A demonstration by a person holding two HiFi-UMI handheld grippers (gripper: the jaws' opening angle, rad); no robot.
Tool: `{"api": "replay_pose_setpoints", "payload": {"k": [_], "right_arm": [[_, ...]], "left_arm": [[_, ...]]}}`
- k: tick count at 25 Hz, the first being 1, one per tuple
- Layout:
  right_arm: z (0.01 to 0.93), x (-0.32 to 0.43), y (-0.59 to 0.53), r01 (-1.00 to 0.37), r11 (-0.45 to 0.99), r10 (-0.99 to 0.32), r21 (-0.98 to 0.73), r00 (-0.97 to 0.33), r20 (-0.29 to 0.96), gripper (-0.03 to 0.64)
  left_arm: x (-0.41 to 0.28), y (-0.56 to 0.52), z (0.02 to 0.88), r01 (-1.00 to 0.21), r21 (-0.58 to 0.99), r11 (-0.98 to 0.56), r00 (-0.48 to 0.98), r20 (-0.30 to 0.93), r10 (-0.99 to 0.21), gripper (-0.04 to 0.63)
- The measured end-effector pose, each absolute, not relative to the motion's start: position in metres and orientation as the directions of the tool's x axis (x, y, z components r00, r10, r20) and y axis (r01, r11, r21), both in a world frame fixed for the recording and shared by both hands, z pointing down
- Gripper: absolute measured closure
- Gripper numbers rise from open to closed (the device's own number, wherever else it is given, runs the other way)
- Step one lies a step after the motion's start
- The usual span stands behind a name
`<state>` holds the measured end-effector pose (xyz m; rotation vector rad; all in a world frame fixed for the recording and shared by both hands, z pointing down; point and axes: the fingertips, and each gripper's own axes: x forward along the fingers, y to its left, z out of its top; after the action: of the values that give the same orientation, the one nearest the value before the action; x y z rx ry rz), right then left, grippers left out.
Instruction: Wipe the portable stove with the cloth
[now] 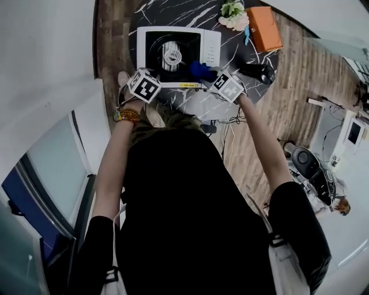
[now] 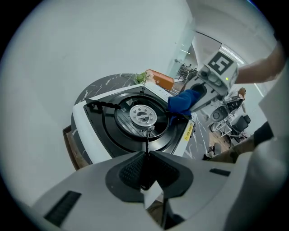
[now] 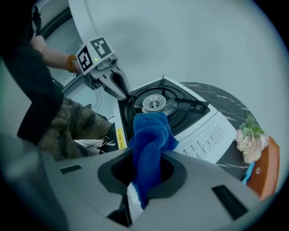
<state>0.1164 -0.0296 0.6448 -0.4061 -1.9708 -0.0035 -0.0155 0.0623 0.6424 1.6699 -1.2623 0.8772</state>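
The portable stove (image 1: pixel 210 49) has a white body and a black top and stands on the round dark marble table (image 1: pixel 190 14). Its silver burner (image 2: pixel 142 114) sits in the middle of a black pan support. My left gripper (image 2: pixel 146 152) is shut at the stove's near edge, pinching a thin prong of the pan support (image 2: pixel 146 142). My right gripper (image 3: pixel 146 158) is shut on a blue cloth (image 3: pixel 151 133), whose bunched end hangs over the near right part of the black top. In the head view the blue cloth (image 1: pixel 200 70) lies between the two marker cubes.
An orange box (image 1: pixel 264 27) and a bunch of pale flowers (image 1: pixel 233 15) sit at the table's far right. A black object (image 1: pixel 259 72) lies near the right edge. The stove's control panel (image 3: pixel 205 137) is on its right side. Wooden floor surrounds the table.
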Motion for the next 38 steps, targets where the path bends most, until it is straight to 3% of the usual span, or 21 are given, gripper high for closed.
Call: {"api": "replay_pose_setpoints", "payload": {"k": [2,6,8,11,13,22,25,27,28,29,30,33,38], "right_arm": [[0.624,0.105,-0.059,0.327,0.932,0.293,-0.159,-0.418,0.860,0.580],[0.581,0.023,-0.148,0.289,0.957,0.170,0.003,-0.571,0.803,0.578],[0.588,-0.009,-0.156,0.352,0.936,0.189,0.004,-0.512,0.838,0.578],[0.622,-0.027,-0.141,0.484,0.874,0.215,-0.036,-0.319,0.923,0.580],[0.638,-0.040,-0.128,0.501,0.862,0.235,-0.075,-0.266,0.935,0.578],[0.644,-0.119,-0.064,0.532,0.843,0.261,-0.079,-0.276,0.925,0.579],[0.639,-0.126,-0.061,0.530,0.847,0.193,-0.033,-0.250,0.949,0.578],[0.623,-0.133,-0.060,0.513,0.856,0.132,0.055,-0.321,0.938,0.578],[0.611,-0.139,-0.055,0.493,0.865,0.118,0.091,-0.376,0.919,0.578],[0.598,-0.147,-0.046,0.478,0.871,0.117,0.111,-0.422,0.899,0.579],[0.589,-0.155,-0.035,0.479,0.870,0.126,0.120,-0.450,0.884,0.578],[0.594,-0.175,-0.006,0.550,0.824,0.136,0.136,-0.425,0.895,0.578],[0.647,-0.180,-0.004,0.600,0.787,0.038,0.146,-0.284,0.958,0.580]], "left_arm": [[-0.013,0.059,0.639,-0.966,0.203,-0.158,0.249,0.888,-0.385,0.557],[-0.014,0.055,0.637,-0.964,0.195,-0.181,0.253,0.882,-0.397,0.557],[-0.014,0.057,0.637,-0.962,0.194,-0.190,0.256,0.882,-0.395,0.557],[-0.011,0.057,0.637,-0.958,0.195,-0.212,0.266,0.882,-0.389,0.557],[-0.011,0.056,0.638,-0.954,0.192,-0.231,0.271,0.882,-0.386,0.558],[-0.013,0.059,0.639,-0.940,0.189,-0.284,0.295,0.869,-0.397,0.560],[-0.013,0.058,0.638,-0.926,0.222,-0.305,0.337,0.851,-0.402,0.560],[-0.012,0.059,0.634,-0.917,0.234,-0.324,0.364,0.824,-0.434,0.555],[-0.012,0.062,0.631,-0.915,0.219,-0.338,0.364,0.810,-0.460,0.548],[-0.015,0.067,0.626,-0.917,0.192,-0.349,0.354,0.795,-0.493,0.456],[-0.020,0.075,0.620,-0.922,0.163,-0.351,0.339,0.780,-0.527,0.411],[-0.040,0.109,0.618,-0.940,0.136,-0.314,0.297,0.779,-0.553,0.357],[-0.038,0.140,0.662,-0.923,0.226,-0.311,0.349,0.831,-0.434,0.319]]}}
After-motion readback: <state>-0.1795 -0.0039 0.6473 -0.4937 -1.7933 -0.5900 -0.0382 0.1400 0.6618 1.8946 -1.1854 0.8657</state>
